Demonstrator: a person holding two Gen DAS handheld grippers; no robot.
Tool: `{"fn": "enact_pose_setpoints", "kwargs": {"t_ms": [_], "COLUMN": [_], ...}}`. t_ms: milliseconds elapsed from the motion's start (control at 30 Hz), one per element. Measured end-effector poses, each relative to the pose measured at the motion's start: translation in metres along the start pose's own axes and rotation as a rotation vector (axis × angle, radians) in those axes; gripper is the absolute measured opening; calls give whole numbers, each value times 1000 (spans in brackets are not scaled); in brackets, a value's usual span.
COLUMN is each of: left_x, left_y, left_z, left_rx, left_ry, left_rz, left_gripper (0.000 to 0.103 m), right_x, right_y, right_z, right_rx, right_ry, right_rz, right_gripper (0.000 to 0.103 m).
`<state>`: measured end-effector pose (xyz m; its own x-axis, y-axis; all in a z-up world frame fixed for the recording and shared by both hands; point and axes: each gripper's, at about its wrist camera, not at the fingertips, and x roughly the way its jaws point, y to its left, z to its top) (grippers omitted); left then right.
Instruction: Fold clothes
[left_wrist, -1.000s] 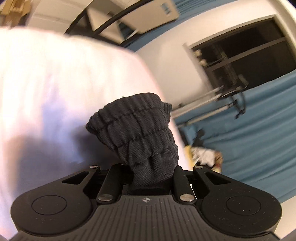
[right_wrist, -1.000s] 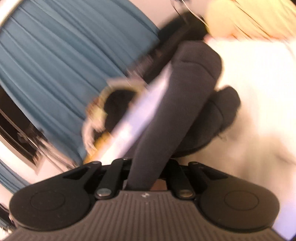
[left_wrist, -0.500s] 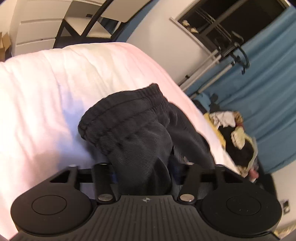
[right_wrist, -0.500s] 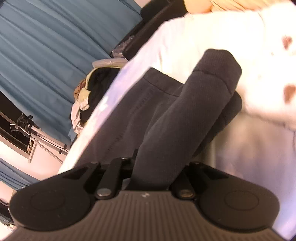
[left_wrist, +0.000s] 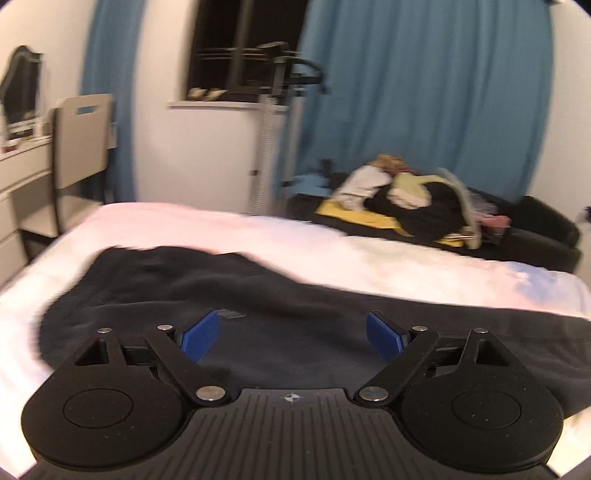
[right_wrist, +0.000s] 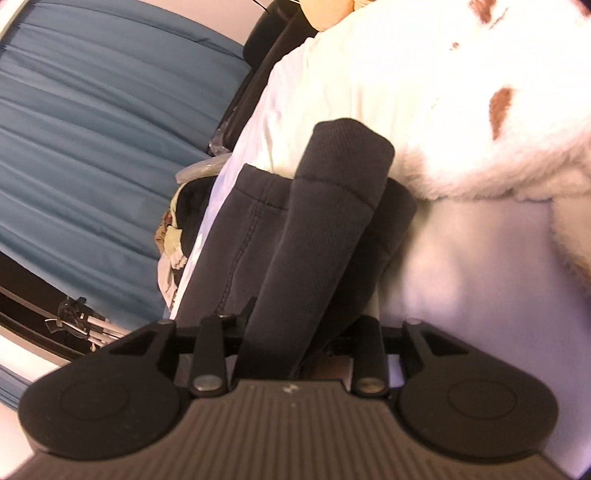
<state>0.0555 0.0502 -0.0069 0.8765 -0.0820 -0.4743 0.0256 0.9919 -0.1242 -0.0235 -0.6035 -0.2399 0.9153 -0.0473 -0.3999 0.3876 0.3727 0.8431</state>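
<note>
Left wrist view: the left gripper (left_wrist: 291, 338) has its jaws spread wide apart, the blue pads (left_wrist: 199, 338) bare and gripping nothing. Just beyond them a dark charcoal knit garment (left_wrist: 207, 291) lies spread flat on the white bedsheet (left_wrist: 388, 254), one end reaching toward the sheet's left side and the rest running off to the right under the gripper. Past the far edge of the bedsheet, on the right, a black sofa (left_wrist: 546, 221) carries a heap of mixed yellow, white and black clothes (left_wrist: 413, 195). Blue curtains (left_wrist: 424, 92) hang behind the sofa, beside a dark window (left_wrist: 236, 48). A pale chair (left_wrist: 79, 147) stands off the sheet's left corner.

Right wrist view: the right gripper (right_wrist: 295, 354) is clamped on a thick fold of the same dark charcoal garment (right_wrist: 325, 229), which rises from between the closed jaws as a rounded roll. The rest of the garment lies on the bedsheet (right_wrist: 461, 277) to the left of that roll, a stitched seam showing. A fluffy white blanket with brown patches (right_wrist: 480, 110) sits on the sheet just beyond the roll, touching the garment's far end. Blue curtains (right_wrist: 92, 129) fill the left.
</note>
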Motion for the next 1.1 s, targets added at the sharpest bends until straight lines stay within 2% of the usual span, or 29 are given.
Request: {"fn": "enact_pose_setpoints", "kwargs": {"t_ms": [100, 233, 333, 500, 700, 767, 800, 833, 1000, 1100], "left_x": [19, 53, 80, 108, 137, 136, 136, 135, 119, 99], "left_y": [-41, -97, -127, -151, -155, -152, -152, -150, -142, -129], "left_z": [-2, -21, -43, -78, -118, -120, -119, -119, -108, -92], "left_rx": [-5, 42, 99, 177, 253, 242, 237, 234, 186, 122], "left_ry": [4, 35, 80, 163, 223, 219, 221, 223, 218, 165], "left_rz": [-82, -153, -179, -206, -170, -176, -179, -182, -194, -214], "left_gripper": [89, 89, 89, 89, 91, 91, 91, 91, 91, 91], "right_x": [1, 4, 8, 14, 18, 19, 19, 18, 2, -8], "right_y": [-4, -8, -10, -9, -7, -3, 1, 6, 54, 101], "right_z": [-2, -3, -5, -6, -5, -4, -3, -2, -3, -13], "right_rx": [-27, -59, -84, -122, -156, -184, -205, -233, -398, -534], "right_ry": [-2, -12, -25, -54, -72, -78, -85, -93, -161, -205], "right_rz": [4, 11, 19, 10, 34, 24, 9, -3, -13, -1], "right_gripper": [35, 35, 35, 35, 42, 36, 21, 15, 10, 9]}}
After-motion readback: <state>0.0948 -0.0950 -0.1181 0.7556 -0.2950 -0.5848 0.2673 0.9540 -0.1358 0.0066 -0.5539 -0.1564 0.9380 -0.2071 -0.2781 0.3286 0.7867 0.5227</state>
